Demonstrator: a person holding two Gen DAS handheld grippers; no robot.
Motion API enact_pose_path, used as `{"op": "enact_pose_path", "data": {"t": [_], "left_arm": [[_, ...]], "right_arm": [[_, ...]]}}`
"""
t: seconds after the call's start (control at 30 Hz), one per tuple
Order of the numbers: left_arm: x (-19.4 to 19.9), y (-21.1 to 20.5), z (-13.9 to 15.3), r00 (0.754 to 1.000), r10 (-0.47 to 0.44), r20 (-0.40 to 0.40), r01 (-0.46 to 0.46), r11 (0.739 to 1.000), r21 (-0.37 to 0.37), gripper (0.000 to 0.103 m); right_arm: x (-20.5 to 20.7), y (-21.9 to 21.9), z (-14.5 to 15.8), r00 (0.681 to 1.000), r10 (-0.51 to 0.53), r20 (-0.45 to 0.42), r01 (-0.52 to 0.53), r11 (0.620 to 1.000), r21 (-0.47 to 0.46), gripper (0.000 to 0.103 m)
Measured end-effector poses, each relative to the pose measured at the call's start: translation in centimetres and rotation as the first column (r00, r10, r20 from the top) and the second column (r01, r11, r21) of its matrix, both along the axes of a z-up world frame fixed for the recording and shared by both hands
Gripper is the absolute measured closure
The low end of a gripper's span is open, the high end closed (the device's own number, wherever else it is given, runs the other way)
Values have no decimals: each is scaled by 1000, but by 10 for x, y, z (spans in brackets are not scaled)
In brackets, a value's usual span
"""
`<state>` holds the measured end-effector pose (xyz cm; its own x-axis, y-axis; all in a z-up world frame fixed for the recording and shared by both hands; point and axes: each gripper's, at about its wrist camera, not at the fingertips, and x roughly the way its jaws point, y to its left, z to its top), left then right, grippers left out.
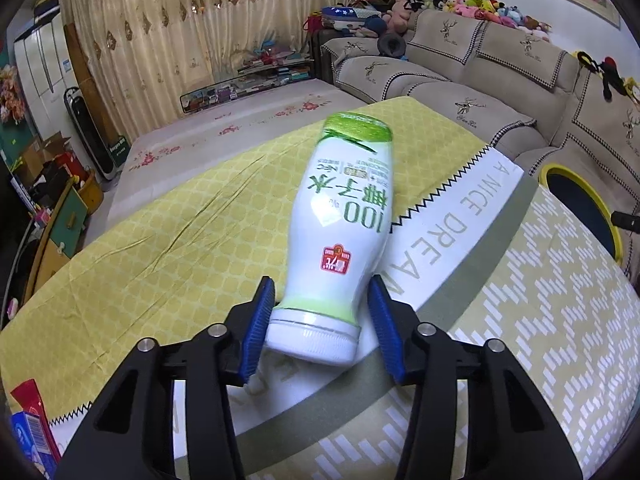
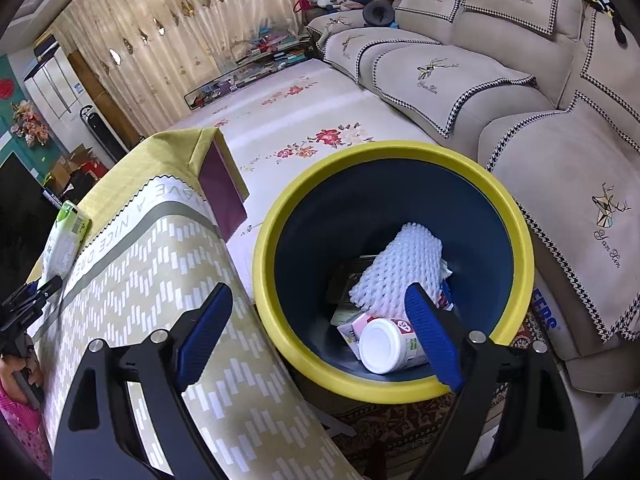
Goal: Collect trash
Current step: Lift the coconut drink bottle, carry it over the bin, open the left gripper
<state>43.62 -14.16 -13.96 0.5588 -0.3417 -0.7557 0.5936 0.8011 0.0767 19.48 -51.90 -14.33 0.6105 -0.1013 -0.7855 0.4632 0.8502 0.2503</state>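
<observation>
A white bottle (image 1: 340, 216) with a green label and Chinese print lies on the yellow tablecloth (image 1: 160, 248), its white cap toward me. My left gripper (image 1: 322, 280) has its blue pads against both sides of the bottle's neck end. In the right wrist view the same bottle (image 2: 66, 236) shows at the far left. My right gripper (image 2: 319, 288) hangs open and holds nothing, above the near rim of a blue bin with a yellow rim (image 2: 280, 240). In the bin lie a white foam net (image 2: 404, 264), a small white-capped bottle (image 2: 384, 346) and some wrappers.
The bin (image 1: 556, 170) stands on the floor between the table's right edge and a beige sofa (image 2: 520, 128). A red and a blue packet (image 1: 28, 432) lie at the table's near left corner. A floral-covered low surface (image 2: 304, 120) lies beyond.
</observation>
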Motion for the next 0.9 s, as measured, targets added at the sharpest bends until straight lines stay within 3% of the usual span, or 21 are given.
{"op": "enact_pose_path", "data": {"t": [0.2,0.53,0.73,0.9], "left_arm": [[-27,-1,20,992,9,127,-16,998,56,62],[-97,7,84,934,15,357,-28,999,32,62],[-129,17,111,921,23,388,-21,1000,-8,62],[-145,24,124,932,27,360,-16,999,-32,62]], "right_arm": [[-7,7,11,1000,19,25,-18,1000,-18,20],[-25,20,30,995,57,76,-54,998,-33,20],[-36,20,38,993,66,93,-63,997,-40,20],[-45,21,44,991,66,113,-62,997,-40,20]]}}
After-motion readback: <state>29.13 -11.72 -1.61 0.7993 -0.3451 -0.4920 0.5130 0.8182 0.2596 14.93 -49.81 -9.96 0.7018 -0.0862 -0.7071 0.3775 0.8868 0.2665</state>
